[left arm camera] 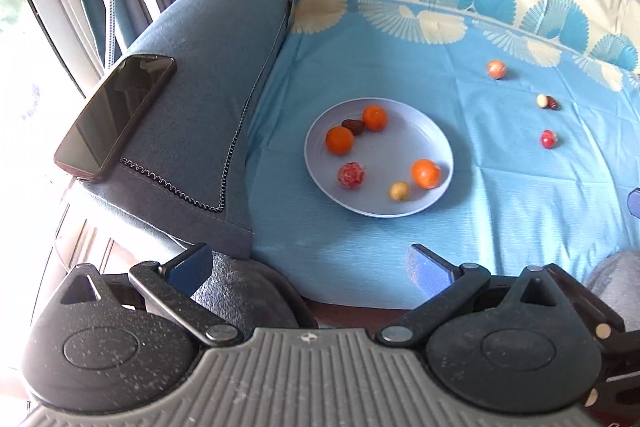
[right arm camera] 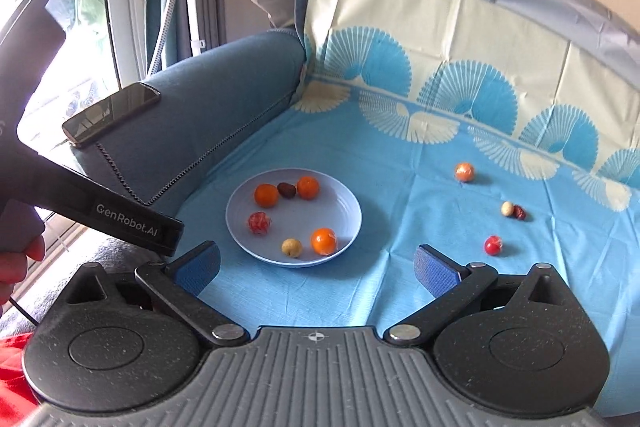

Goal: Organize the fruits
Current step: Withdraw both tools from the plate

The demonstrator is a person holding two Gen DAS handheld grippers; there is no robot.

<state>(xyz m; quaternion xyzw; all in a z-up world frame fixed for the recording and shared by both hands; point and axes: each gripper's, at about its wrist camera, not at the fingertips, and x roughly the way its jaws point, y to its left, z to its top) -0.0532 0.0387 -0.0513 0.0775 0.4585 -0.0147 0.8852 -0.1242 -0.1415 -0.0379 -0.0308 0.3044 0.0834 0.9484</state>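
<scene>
Blue cloth covers the sofa seat [right arm camera: 400,291], where the plate [right arm camera: 348,203] near the armrest side holds six fruits; four loose fruits [right arm camera: 493,245] remain toward the backrest (roughly half done). Both the left claw [left arm camera: 310,265] and right claw [right arm camera: 316,267] gape, released, holding nothing.
</scene>
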